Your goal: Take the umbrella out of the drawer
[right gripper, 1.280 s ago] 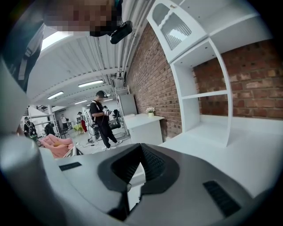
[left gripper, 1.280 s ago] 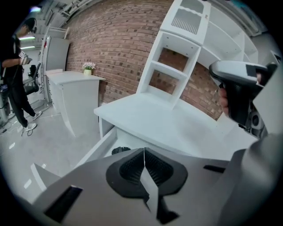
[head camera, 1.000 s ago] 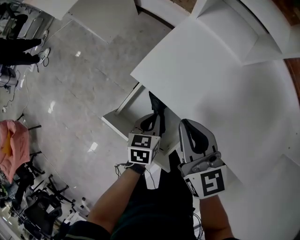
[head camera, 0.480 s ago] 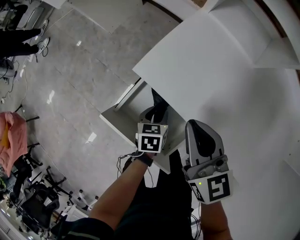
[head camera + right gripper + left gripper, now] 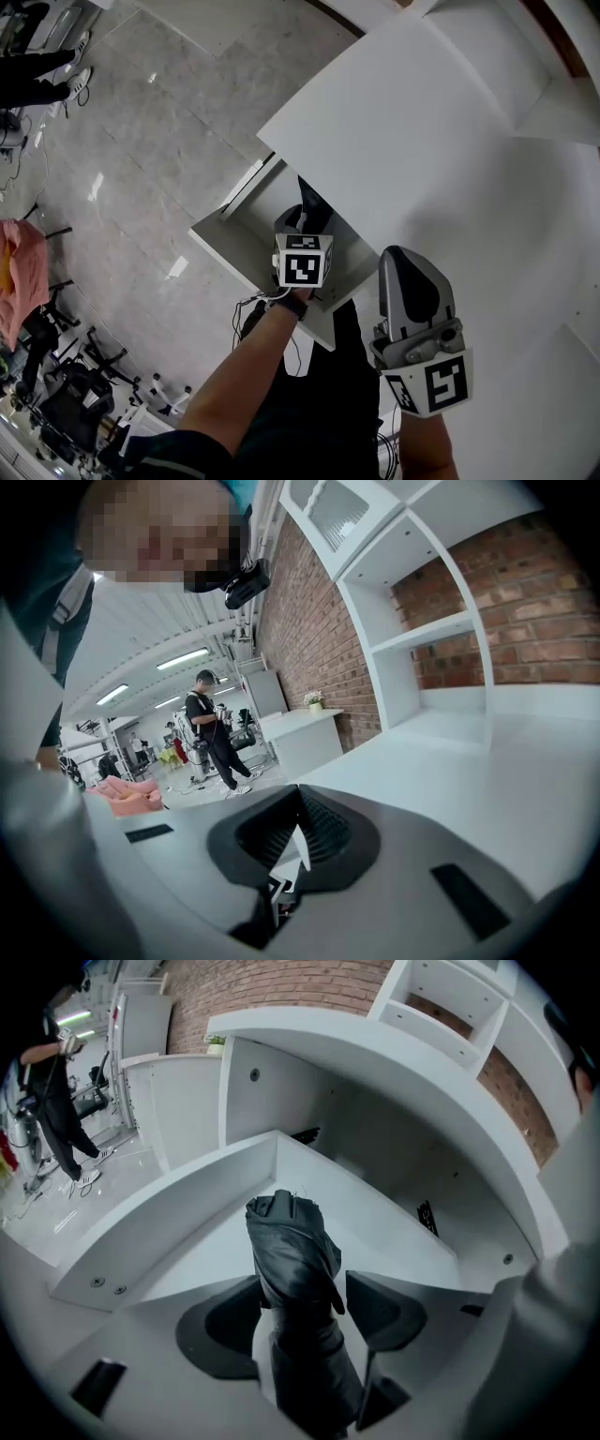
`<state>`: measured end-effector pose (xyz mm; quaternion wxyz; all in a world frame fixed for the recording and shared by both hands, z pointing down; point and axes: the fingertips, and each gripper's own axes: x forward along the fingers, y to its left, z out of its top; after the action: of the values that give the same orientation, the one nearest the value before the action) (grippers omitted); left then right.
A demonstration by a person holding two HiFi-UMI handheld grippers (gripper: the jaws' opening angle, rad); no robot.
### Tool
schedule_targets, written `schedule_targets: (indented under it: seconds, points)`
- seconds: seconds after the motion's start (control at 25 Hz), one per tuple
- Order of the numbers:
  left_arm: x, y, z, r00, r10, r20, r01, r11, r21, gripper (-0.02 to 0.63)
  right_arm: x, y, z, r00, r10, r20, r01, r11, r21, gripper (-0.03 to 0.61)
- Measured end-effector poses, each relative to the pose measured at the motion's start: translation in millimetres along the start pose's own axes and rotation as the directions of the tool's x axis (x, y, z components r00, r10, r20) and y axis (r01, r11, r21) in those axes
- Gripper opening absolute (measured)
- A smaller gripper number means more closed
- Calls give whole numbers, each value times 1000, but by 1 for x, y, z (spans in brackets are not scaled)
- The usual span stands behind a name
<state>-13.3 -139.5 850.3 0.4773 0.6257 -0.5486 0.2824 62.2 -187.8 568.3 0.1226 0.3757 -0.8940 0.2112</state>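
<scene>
A folded black umbrella (image 5: 312, 207) stands tilted in the open white drawer (image 5: 230, 239) under the white tabletop (image 5: 403, 141). My left gripper (image 5: 298, 228) reaches down into the drawer over it. In the left gripper view the umbrella (image 5: 292, 1241) rises between the two dark pads (image 5: 217, 1321), and the left gripper (image 5: 302, 1285) is open around it; its jaws have just been opening. The drawer wall (image 5: 187, 1194) runs behind. My right gripper (image 5: 406, 269) hovers beside the drawer over the tabletop's edge, shut and empty, with the right gripper's (image 5: 300, 799) tips meeting.
A person in black (image 5: 28, 84) stands at the far left on the grey tile floor, also in the right gripper view as a person in black (image 5: 214, 738). A pink cloth (image 5: 19, 281) and dark chairs (image 5: 66, 412) lie lower left. White shelving (image 5: 412, 639) stands against a brick wall.
My left gripper has sunk into the drawer around the umbrella and its jaws have opened. The right gripper has drifted slightly down and to the right.
</scene>
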Motion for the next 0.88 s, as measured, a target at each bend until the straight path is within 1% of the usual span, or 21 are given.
schedule_targets:
  seconds: [0.12, 0.24, 0.36, 0.44, 0.68, 0.88]
  points:
    - [10, 3, -7, 1000, 6, -17, -6, 1000, 18, 287, 1, -2, -3, 1000, 7, 2, -7, 1000, -3, 5]
    - [18, 1, -8, 999, 12, -52, -9, 999, 45, 288, -1, -3, -4, 1000, 15, -8, -15, 1000, -1, 5]
    - [27, 3, -14, 995, 38, -96, -30, 995, 90, 290, -5, -6, -5, 1000, 11, -19, -11, 1000, 6, 5]
    - [32, 5, -15, 992, 53, -114, -42, 994, 104, 296, -8, -9, -6, 1000, 6, -19, -6, 1000, 10, 4]
    - [41, 8, -19, 992, 59, -109, -53, 997, 55, 302, -15, -18, -9, 999, -10, -33, 10, 1000, 17, 5]
    - [43, 8, -17, 995, 64, -76, -60, 997, 56, 302, -13, -18, -13, 999, -5, -41, 6, 1000, 14, 5]
